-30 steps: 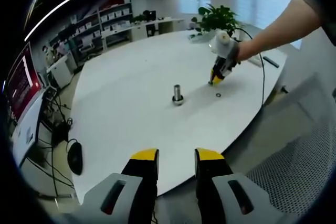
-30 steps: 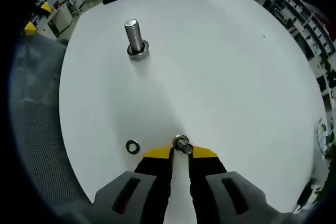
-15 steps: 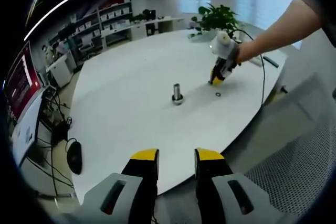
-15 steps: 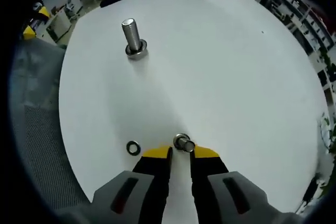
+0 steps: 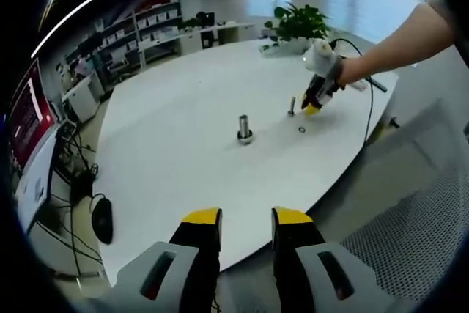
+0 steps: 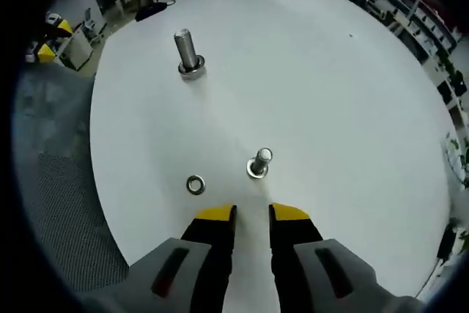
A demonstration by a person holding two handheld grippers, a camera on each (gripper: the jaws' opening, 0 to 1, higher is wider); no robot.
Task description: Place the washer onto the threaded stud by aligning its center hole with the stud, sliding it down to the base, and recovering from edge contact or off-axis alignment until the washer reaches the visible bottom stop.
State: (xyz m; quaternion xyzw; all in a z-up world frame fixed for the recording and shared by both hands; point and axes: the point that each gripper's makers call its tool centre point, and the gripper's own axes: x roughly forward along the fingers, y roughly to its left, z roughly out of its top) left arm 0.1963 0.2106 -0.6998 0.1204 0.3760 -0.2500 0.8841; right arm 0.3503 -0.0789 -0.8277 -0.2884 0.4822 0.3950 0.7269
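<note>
Since the earlier frames the right gripper (image 6: pixel 251 213) has let go of the small stud (image 6: pixel 259 163) and backed off; that stud now stands free on the table, upright, just ahead of the yellow jaw tips. Before, it sat pinched between them.

White round table (image 6: pixel 330 93) is the biggest thing, same table (image 5: pixel 176 130) in the left gripper view. Grey mesh chair seat (image 5: pixel 418 232) sits off the table edge near the left gripper. Potted plant (image 5: pixel 297 23) stands at the far side of the table, shelving (image 5: pixel 146 31) along the back wall, a red screen (image 5: pixel 26 119) at one side.

Left gripper (image 5: pixel 245 218) hangs off the table edge, low, jaws parted with a narrow gap, nothing between them. Right gripper: jaws a little apart, empty, over the near edge of the table. In the left gripper view the right gripper (image 5: pixel 314 106) shows at the far side of the table, held by a person's bare arm (image 5: pixel 392 42).

Tall threaded stud (image 6: pixel 185 53) stands upright on its base, well apart from the right gripper; same tall threaded stud (image 5: pixel 244 128) mid-table in the left gripper view.

Washer (image 6: pixel 195 184) lies flat on the table, just beside the small stud, near the right gripper's tips, touching neither. Washer (image 5: pixel 302 130) also shows as a small ring by the small stud (image 5: pixel 292 105).
</note>
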